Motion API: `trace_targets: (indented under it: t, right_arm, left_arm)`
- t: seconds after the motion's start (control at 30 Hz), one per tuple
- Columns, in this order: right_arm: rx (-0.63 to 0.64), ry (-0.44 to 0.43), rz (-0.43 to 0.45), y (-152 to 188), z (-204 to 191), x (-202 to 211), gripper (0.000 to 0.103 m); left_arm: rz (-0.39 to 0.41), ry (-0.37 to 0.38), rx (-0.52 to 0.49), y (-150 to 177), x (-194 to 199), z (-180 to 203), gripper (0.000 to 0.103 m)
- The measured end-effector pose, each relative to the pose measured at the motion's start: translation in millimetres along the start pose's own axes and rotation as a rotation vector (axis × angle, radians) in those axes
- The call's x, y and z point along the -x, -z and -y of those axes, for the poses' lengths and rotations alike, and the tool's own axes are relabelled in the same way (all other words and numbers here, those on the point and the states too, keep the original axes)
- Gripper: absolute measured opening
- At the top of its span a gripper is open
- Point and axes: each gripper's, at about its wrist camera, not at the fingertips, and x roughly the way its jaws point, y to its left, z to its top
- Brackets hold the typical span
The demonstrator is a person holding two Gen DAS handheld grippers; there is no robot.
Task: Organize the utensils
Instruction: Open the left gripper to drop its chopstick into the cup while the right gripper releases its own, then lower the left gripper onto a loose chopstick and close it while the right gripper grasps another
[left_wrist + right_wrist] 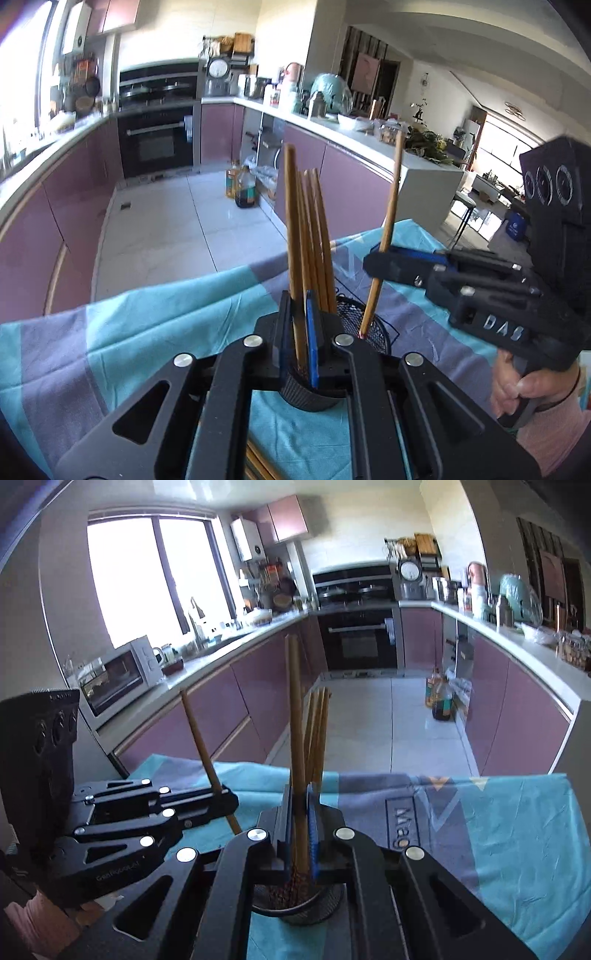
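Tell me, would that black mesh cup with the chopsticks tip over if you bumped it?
Probably, yes. The black mesh cup looks light, being see-through mesh. The chopsticks standing in it poke far above its rim, so it is likely top-heavy. It also sits on a wrinkly cloth, which may give an uneven footing.

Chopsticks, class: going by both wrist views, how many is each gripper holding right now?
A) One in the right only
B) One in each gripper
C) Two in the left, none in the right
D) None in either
B: the left gripper and the right gripper each pinch a single chopstick above the mesh holder.
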Motion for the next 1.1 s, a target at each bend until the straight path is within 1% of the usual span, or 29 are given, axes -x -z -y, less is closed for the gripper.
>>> trace_targets:
  t: [0.03, 0.1, 0.13, 0.2, 0.37, 0.43, 0.5, 0.53, 0.57, 0.6, 0.63, 0.7, 0.73, 0.8, 0.9, 1.0, 1.1]
  right_arm:
    - [-0.001, 0.004, -0.012, 1.8, 0.2, -4.5, 0.008]
    - [-0.013, 0.014, -0.022, 5.0, 3.1, -10.4, 0.010]
    - [-0.022, 0.013, -0.025, 7.4, 4.9, -12.9, 0.016]
    - [-0.030, 0.010, -0.021, 11.6, 7.5, -13.5, 0.021]
    - [-0.032, -0.002, -0.002, 19.5, 7.3, -9.6, 0.027]
    - [-0.025, -0.006, 0.009, 23.0, 4.4, -4.1, 0.029]
    - [-0.018, -0.012, 0.026, 26.2, 0.6, 2.9, 0.030]
    - [-0.006, -0.015, 0.039, 28.3, -3.0, 7.8, 0.031]
    - [0.002, -0.016, 0.047, 30.2, -6.8, 12.4, 0.032]
    - [0.015, -0.022, 0.059, 33.4, -11.4, 18.0, 0.034]
    - [0.031, -0.033, 0.071, 37.3, -17.0, 23.7, 0.037]
    - [0.056, -0.048, 0.079, 43.7, -26.1, 30.4, 0.042]
    - [0.070, -0.060, 0.077, 48.3, -31.1, 32.7, 0.043]
    - [0.093, -0.098, 0.057, 59.3, -40.9, 34.7, 0.043]
    - [0.108, -0.127, 0.009, 75.5, -52.0, 28.8, 0.043]
    - [0.109, -0.131, -0.040, 89.3, -59.6, 16.9, 0.043]
    - [0.104, -0.120, -0.095, 105.3, -64.8, 1.7, 0.043]
  left_arm:
    - [-0.008, 0.004, 0.010, 0.8, -2.9, -2.9, 0.011]
    - [-0.020, 0.020, 0.021, 4.1, -7.5, -8.1, 0.020]
    - [-0.023, 0.021, 0.023, 5.8, -8.4, -9.3, 0.021]
    - [-0.022, 0.017, 0.023, 10.3, -9.3, -11.4, 0.021]
    - [0.010, 0.004, 0.052, 25.4, 2.4, -23.1, 0.022]
    - [0.035, -0.012, 0.058, 35.2, 11.7, -27.5, 0.025]
    - [0.062, -0.037, 0.059, 44.2, 22.0, -31.4, 0.031]
    - [0.076, -0.053, 0.061, 48.6, 27.8, -33.4, 0.032]
    - [0.086, -0.063, 0.063, 52.3, 32.4, -34.4, 0.036]
    - [0.097, -0.073, 0.065, 57.8, 38.6, -37.3, 0.043]
    - [0.104, -0.084, 0.069, 63.5, 44.5, -40.3, 0.046]
    - [0.113, -0.111, 0.072, 73.2, 55.5, -45.7, 0.047]
    - [0.112, -0.123, 0.073, 80.1, 60.1, -48.8, 0.048]
    - [0.105, -0.146, 0.074, 93.5, 67.7, -53.2, 0.049]
    - [0.067, -0.166, 0.078, 114.6, 71.2, -60.6, 0.049]
    - [0.028, -0.172, 0.093, 136.6, 70.2, -67.6, 0.049]
    - [-0.013, -0.181, 0.100, 150.5, 62.6, -68.3, 0.049]
